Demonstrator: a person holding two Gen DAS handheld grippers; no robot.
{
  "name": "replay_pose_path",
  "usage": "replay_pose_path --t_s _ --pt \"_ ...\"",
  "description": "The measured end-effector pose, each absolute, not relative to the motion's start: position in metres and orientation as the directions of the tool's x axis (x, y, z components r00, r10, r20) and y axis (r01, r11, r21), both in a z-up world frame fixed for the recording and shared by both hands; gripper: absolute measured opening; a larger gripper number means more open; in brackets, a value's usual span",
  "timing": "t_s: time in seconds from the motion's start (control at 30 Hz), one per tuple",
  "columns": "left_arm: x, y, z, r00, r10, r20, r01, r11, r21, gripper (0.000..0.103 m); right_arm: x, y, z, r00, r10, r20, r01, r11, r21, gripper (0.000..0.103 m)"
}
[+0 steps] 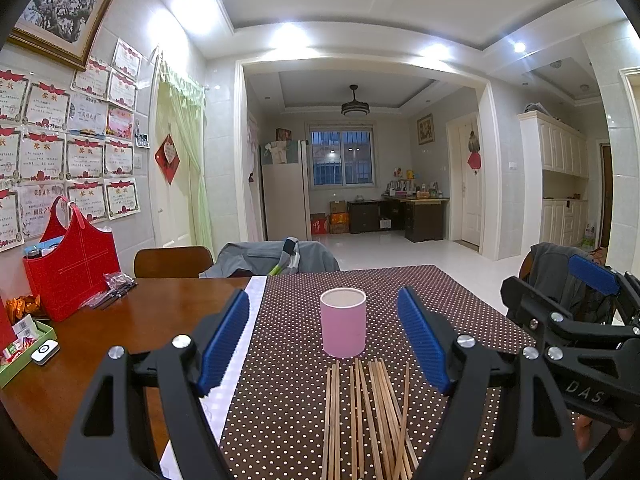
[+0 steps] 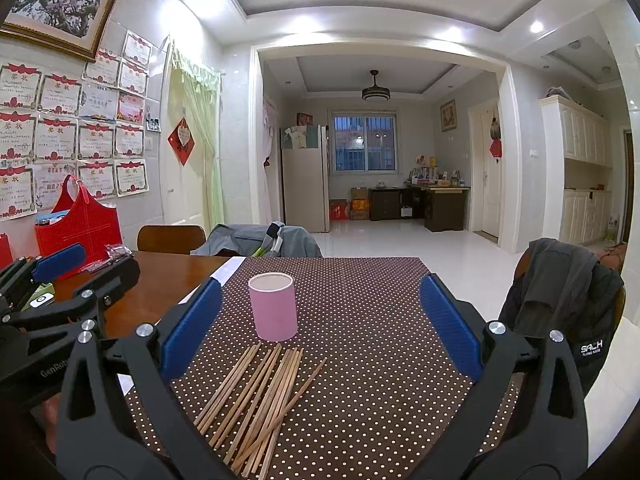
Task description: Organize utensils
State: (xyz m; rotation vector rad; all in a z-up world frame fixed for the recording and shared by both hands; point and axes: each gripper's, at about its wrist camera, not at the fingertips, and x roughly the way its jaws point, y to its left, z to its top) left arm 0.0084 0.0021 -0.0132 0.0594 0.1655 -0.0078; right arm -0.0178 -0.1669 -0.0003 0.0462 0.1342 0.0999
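Note:
A pink cylindrical cup (image 1: 343, 322) (image 2: 273, 306) stands upright and empty-looking on a brown polka-dot cloth (image 1: 460, 312) (image 2: 372, 320). Several wooden chopsticks (image 1: 366, 420) (image 2: 260, 396) lie loose on the cloth just in front of the cup. My left gripper (image 1: 324, 344) hangs open above the chopsticks, facing the cup, with nothing between its blue pads. My right gripper (image 2: 320, 328) is also open and holds nothing; cup and chopsticks sit left of its centre. Each gripper shows at the edge of the other's view.
A wooden table (image 1: 132, 328) carries a red bag (image 1: 72, 268), a green tray (image 1: 24, 360) of small items and a white device (image 1: 45, 351) at the left. Chairs draped with grey jackets stand at the far side (image 1: 276, 260) and right (image 2: 560, 300).

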Motion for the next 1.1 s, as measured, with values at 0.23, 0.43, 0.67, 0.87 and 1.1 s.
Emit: replay_pose_path --t_s 0.23,0.43,0.67,0.87,1.1 --pt "0.011 0.004 -0.023 0.983 -0.004 -0.185 0.015 0.998 0.058 0.075 -0.015 -0.167 -0.001 0.982 0.105 -0.155 -0.098 0.994 0.058 0.097" --pt "0.017 0.004 -0.025 0.976 -0.003 -0.218 0.017 0.998 0.061 0.075 -0.008 -0.166 -0.002 0.977 0.114 -0.179 -0.103 0.992 0.065 0.097" --pt "0.030 0.001 -0.034 0.959 0.002 -0.282 0.018 0.998 0.068 0.075 0.008 -0.164 -0.013 0.966 0.116 -0.232 -0.103 0.992 0.066 0.097" --pt "0.053 0.007 -0.050 0.918 -0.037 -0.394 0.052 0.998 0.027 0.075 0.030 -0.164 -0.032 0.937 0.135 -0.323 -0.111 0.990 0.092 0.097" --pt "0.077 0.015 -0.078 0.856 -0.022 -0.516 0.047 0.998 0.034 0.075 0.057 -0.169 -0.061 0.875 0.166 -0.455 -0.111 0.983 0.145 0.097"
